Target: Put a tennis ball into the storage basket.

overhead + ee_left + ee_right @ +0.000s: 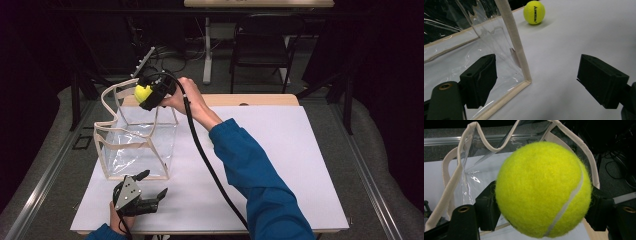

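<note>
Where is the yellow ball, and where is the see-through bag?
ball (541, 190), right gripper view, middle of its fuzzy front
bag (134, 144), high view, its clear front wall

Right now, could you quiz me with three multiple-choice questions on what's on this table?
1. Where is the right gripper with its tennis ball?
A. Up by the clear bag's top rim
B. Resting on the table's near edge
C. Under the table

2. What colour is the trim of the clear bag?
A. Red
B. Blue
C. Beige

3. How do the left gripper's jaws stand?
A. Shut on a ball
B. Open, pressing on nothing
C. Shut on the bag's handle

Answers:
1. A, since the high view shows it raised at the bag's rim.
2. C, since every edge strip is pale beige.
3. B, since the jaws stand wide apart around the bag's lower corner.
</note>
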Demonstrator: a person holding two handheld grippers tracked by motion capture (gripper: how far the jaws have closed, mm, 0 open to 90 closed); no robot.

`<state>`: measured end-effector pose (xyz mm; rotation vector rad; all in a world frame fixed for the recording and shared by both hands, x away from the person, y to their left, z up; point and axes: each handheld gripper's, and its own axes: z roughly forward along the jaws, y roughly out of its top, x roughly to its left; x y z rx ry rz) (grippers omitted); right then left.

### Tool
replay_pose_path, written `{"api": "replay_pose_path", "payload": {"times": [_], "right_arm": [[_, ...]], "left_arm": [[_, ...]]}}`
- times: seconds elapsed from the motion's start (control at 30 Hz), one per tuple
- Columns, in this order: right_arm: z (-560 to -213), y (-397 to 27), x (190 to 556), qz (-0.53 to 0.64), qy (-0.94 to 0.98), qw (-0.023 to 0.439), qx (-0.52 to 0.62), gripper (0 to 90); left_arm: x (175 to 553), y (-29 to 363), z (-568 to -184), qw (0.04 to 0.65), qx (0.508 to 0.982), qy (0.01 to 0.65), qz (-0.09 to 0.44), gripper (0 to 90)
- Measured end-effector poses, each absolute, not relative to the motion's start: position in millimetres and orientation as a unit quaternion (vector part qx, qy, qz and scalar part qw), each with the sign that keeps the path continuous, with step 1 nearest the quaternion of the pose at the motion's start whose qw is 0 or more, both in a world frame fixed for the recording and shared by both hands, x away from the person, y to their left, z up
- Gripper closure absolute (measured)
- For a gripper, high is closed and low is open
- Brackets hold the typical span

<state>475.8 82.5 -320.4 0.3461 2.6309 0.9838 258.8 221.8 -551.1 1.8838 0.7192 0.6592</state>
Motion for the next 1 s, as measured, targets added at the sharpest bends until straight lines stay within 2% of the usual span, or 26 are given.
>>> {"api": "replay_pose_path", "payload": {"times": [1.0], "right_arm": [[-333.3, 97.1, 472.2, 0.344, 0.922, 0.132, 0.116, 26.5]], "left_arm": [[258.8, 222.0, -551.0, 0.489, 0.773, 0.298, 0.272, 16.0]]}}
